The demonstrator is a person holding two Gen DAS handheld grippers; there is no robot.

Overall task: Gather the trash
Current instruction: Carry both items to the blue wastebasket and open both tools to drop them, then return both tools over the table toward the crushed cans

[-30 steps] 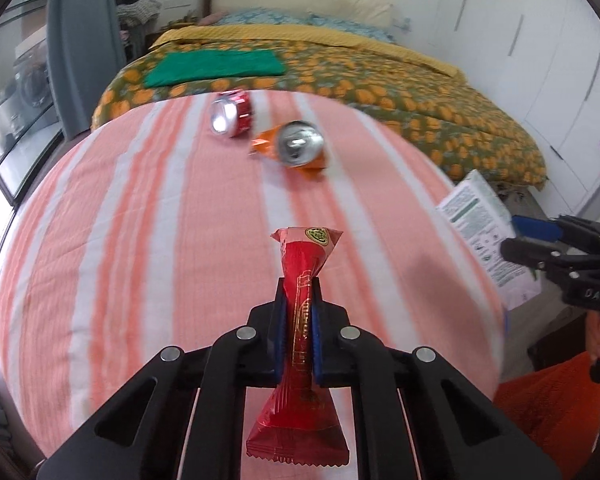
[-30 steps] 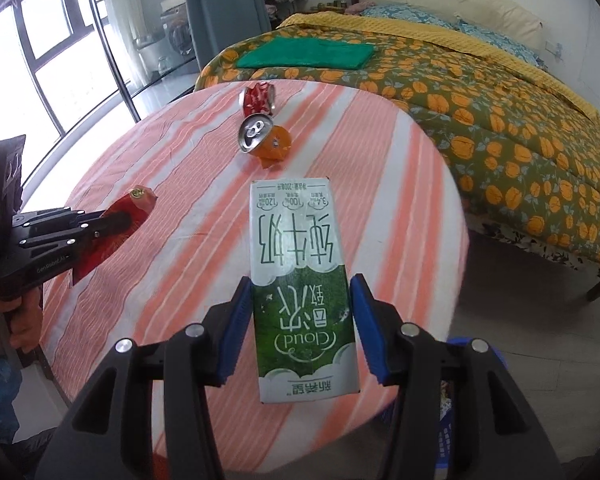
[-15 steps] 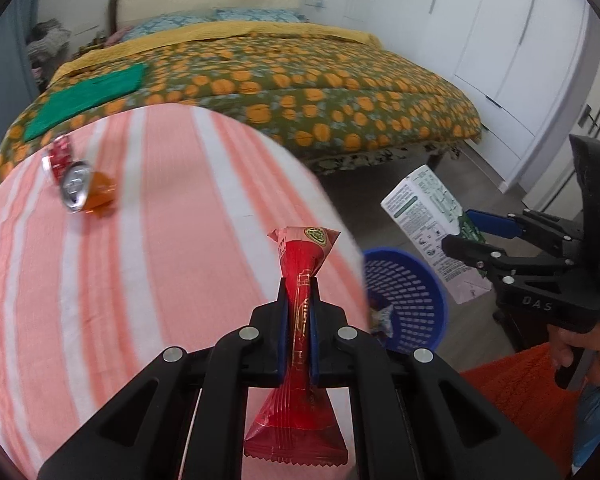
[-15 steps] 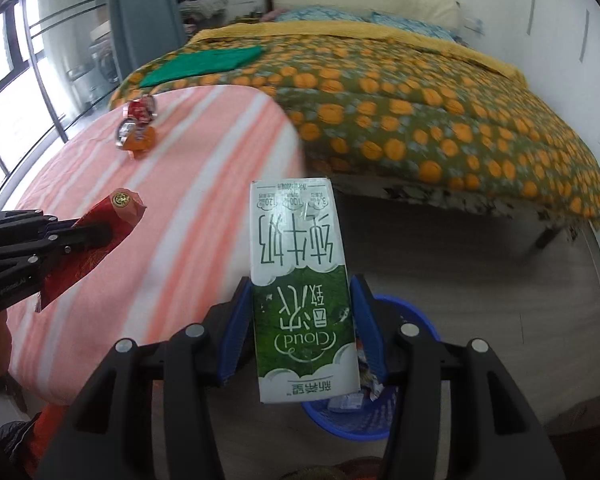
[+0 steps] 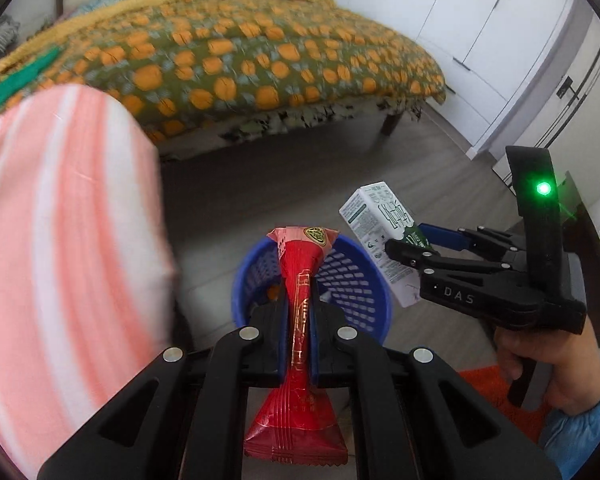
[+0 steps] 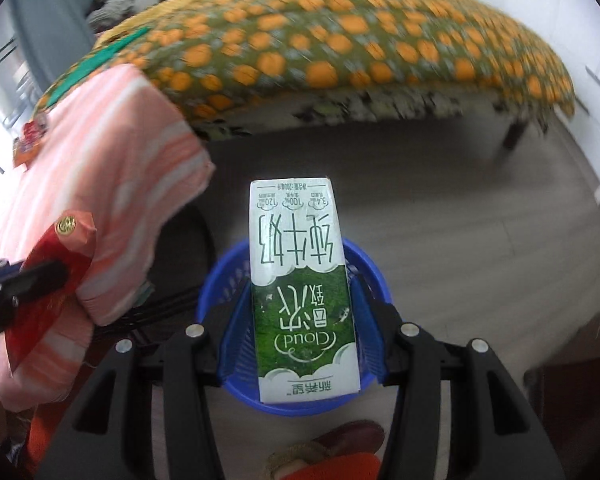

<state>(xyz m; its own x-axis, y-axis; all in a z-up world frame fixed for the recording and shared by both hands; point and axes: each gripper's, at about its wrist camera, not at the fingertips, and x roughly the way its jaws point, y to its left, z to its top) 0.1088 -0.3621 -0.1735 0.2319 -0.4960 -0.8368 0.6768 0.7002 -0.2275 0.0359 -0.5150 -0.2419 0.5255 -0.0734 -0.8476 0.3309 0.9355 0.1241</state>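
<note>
Trash in both our grippers, above a blue basket (image 5: 350, 280) on the floor. Our left gripper (image 5: 298, 344) is clamped tight on a red snack wrapper (image 5: 300, 312), its jaws pinching the narrow middle so that the crimped top, with a round gold seal, stands up past the fingertips and the flared bottom hangs back toward the camera. In the left wrist view the wrapper's top lies over the basket's far rim.

Our right gripper (image 6: 304, 320) grips a green-and-white milk carton (image 6: 300, 280) by its two sides, blue pads pressed against the green half, print upside down to the camera and the white end pointing away. In the right wrist view the carton covers the middle of the basket, whose rim shows on both sides of it. From the left wrist camera the same carton sits tilted just beside the basket's right rim, and a hand (image 5: 548, 364) in a light blue sleeve holds the black handle, where a green light glows.

Left of the basket stands the round table (image 5: 60, 240) under its pink-and-white striped cloth, the near right edge hanging close to the basket. Two crushed cans (image 6: 32, 140), blurred, lie near the table's far left edge. Beyond the table is a bed (image 6: 340, 40) with an orange-flowered green cover. White cupboard doors (image 5: 480, 40) line the right wall.
</note>
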